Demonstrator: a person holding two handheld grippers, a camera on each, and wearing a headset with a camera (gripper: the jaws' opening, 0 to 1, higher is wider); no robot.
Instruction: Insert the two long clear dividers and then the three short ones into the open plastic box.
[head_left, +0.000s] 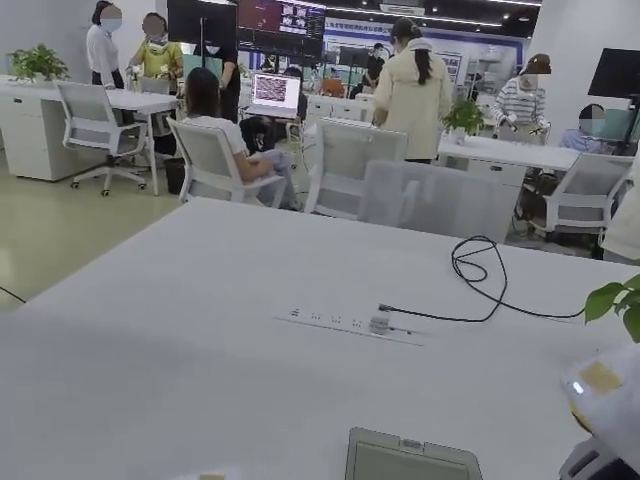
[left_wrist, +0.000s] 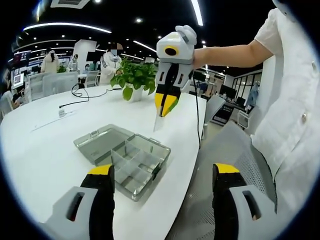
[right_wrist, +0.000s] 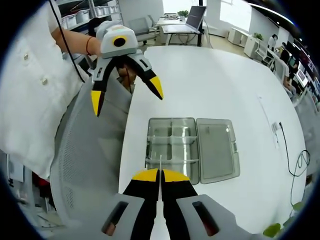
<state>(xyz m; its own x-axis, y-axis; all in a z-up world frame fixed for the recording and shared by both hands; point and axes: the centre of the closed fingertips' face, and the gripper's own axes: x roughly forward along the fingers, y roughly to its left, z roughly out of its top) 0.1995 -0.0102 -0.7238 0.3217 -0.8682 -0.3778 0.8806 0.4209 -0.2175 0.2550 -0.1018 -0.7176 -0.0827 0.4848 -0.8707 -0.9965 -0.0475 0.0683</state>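
Left gripper view: above the open plastic box (left_wrist: 147, 182), the right gripper (left_wrist: 164, 106) clamps a clear divider (left_wrist: 159, 121) by its top edge; the left gripper (left_wrist: 162, 170) gapes wide beside the box. The divider looks light, thin, slick and brittle, so pinch its edge.

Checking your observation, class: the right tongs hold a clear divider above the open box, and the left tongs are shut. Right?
No: the left tongs are open, tips wide apart, as the right gripper view shows. The right tongs do hold a divider above the box.
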